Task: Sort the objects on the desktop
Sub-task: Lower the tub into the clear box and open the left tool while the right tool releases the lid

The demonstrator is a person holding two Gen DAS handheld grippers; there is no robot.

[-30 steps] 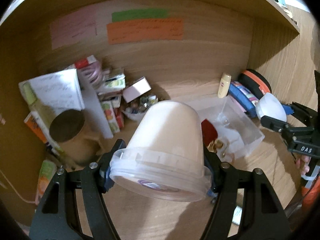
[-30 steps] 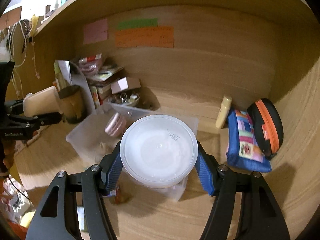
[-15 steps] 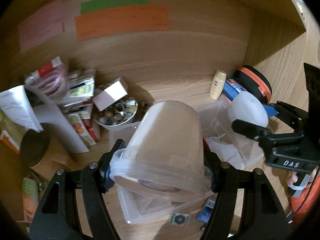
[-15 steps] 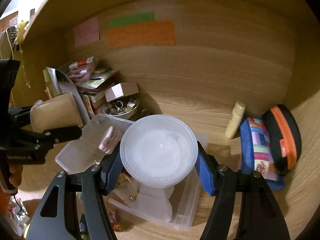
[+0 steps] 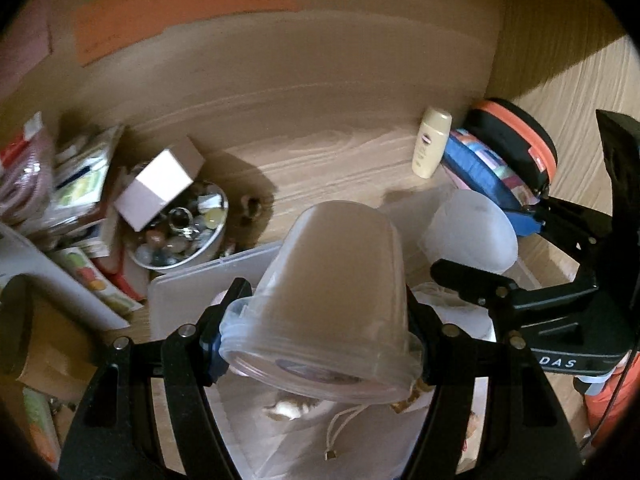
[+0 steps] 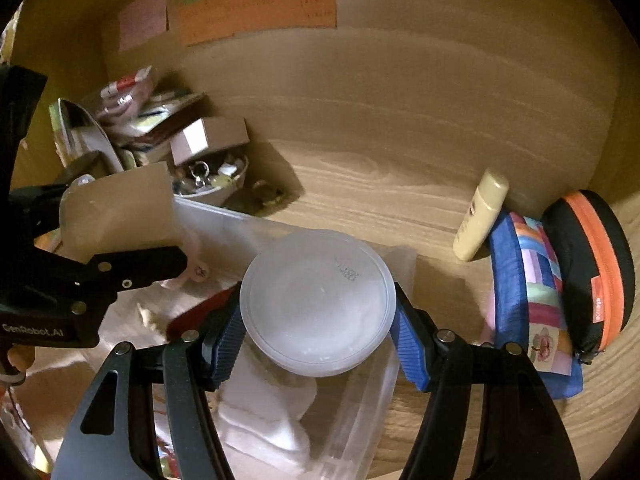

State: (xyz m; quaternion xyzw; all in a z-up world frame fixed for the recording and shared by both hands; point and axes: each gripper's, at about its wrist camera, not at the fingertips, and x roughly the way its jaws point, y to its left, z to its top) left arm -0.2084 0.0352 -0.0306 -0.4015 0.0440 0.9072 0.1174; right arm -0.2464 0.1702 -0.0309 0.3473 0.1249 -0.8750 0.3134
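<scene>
- My left gripper (image 5: 320, 344) pinches the clear tub (image 5: 328, 300) above the storage bin (image 6: 360, 412).
- My right gripper (image 6: 318, 340) clamps its round lid (image 6: 318, 304); tilted, the tub might slip or spill.

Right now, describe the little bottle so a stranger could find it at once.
Look to the right end of the wooden desk, near the back wall. The cream bottle leans there against a blue patchwork pouch, beside a black case with an orange zip. It is the only pale, slim, capped thing there.
</scene>
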